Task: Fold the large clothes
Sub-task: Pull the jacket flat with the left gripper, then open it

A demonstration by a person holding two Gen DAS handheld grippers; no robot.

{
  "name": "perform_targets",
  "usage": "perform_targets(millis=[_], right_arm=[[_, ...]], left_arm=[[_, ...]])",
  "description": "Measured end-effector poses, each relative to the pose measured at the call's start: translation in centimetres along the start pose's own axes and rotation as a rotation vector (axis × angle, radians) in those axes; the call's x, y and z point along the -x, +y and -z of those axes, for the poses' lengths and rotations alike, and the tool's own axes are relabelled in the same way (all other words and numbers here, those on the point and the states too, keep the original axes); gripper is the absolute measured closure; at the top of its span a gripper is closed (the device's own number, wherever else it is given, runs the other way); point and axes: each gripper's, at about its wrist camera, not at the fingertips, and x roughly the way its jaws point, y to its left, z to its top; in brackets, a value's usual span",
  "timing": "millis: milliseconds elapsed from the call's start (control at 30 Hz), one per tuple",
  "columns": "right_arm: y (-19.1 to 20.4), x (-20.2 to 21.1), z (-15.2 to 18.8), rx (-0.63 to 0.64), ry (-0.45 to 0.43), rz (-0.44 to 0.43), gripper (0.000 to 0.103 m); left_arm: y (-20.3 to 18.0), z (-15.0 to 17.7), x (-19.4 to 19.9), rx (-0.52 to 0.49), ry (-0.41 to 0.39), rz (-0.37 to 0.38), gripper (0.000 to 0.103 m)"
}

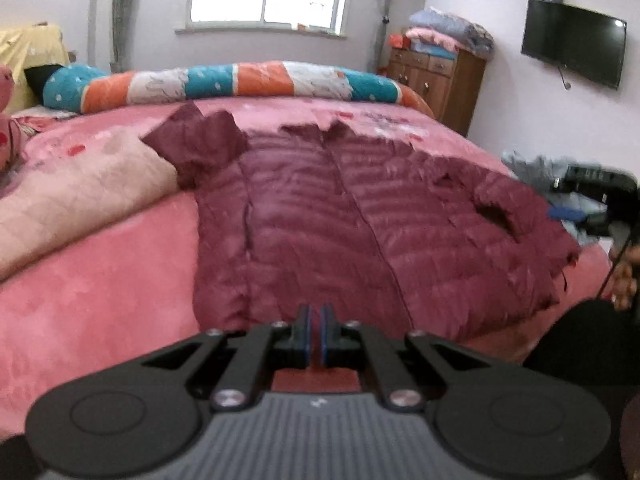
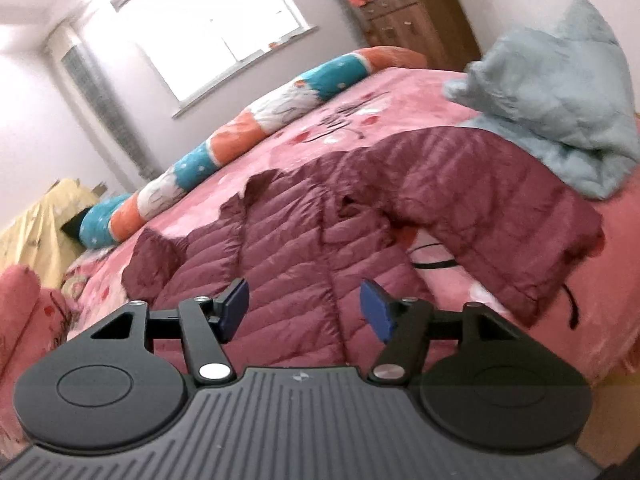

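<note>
A maroon quilted down jacket [image 1: 312, 208] lies front up on the pink bed [image 1: 100, 280], collar toward the far side. One sleeve is bent in at the jacket's upper left, and the other runs out to the right. My left gripper [image 1: 316, 312] hovers over the jacket's near hem, jaws shut, and I see no cloth between them. In the right wrist view the jacket [image 2: 304, 248] fills the middle. My right gripper [image 2: 304, 300] hangs above its lower part, open, its blue pads [image 2: 376, 312] bare. The right sleeve [image 2: 500, 200] arches toward the bed's edge.
A striped bolster [image 1: 240, 80] lies along the far side of the bed. A beige quilt [image 1: 72, 200] sits at the left and a light blue blanket [image 2: 560, 112] beside the right sleeve. A person's hand [image 1: 624, 276] shows at the right. A wooden cabinet [image 1: 440, 76] and a television [image 1: 574, 42] stand against the walls.
</note>
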Motion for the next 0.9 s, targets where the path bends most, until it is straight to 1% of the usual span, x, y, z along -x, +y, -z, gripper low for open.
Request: perform_targets(millis=[100, 133, 167, 233, 333, 400, 533, 633, 733, 800, 900], right_arm=[[0.8, -1.7, 0.3, 0.049, 0.028, 0.008, 0.023], [1.1, -2.2, 0.4, 0.071, 0.031, 0.012, 0.018], [1.5, -2.7, 0.5, 0.092, 0.032, 0.018, 0.011], [1.9, -3.5, 0.5, 0.134, 0.034, 0.030, 0.004], [2.4, -4.8, 1.0, 0.191, 0.046, 0.037, 0.004], [2.8, -6.3, 1.3, 0.221, 0.061, 0.046, 0.003], [3.3, -9.0, 2.1, 0.325, 0.086, 0.087, 0.003], [3.3, -10.6, 3.2, 0.385, 0.144, 0.125, 0.003], [3.0, -12.8, 4.1, 0.418, 0.224, 0.180, 0.003], [2.5, -13.9, 4.3, 0.412, 0.261, 0.194, 0.002], [1.8, -14.9, 4.4, 0.386, 0.285, 0.198, 0.000]], left_arm=[[0.7, -0.8, -0.4, 0.043, -0.017, -0.001, 0.101], [1.1, -1.4, -0.9, 0.061, -0.018, -0.006, 0.101], [1.3, -1.8, -1.4, 0.078, -0.026, -0.006, 0.101], [1.5, -2.5, -2.6, 0.094, -0.049, 0.000, 0.101], [2.0, -3.7, -5.8, 0.117, -0.050, 0.002, 0.100], [2.2, -3.8, -7.9, 0.131, -0.037, -0.002, 0.100], [2.8, -3.0, -12.0, 0.123, 0.027, -0.060, 0.100], [3.6, -1.5, -14.5, 0.140, 0.103, -0.095, 0.100], [4.0, 0.1, -16.1, 0.157, 0.156, -0.105, 0.100], [4.1, 0.6, -16.4, 0.171, 0.159, -0.107, 0.100], [4.0, 0.9, -16.7, 0.161, 0.155, -0.105, 0.100]])
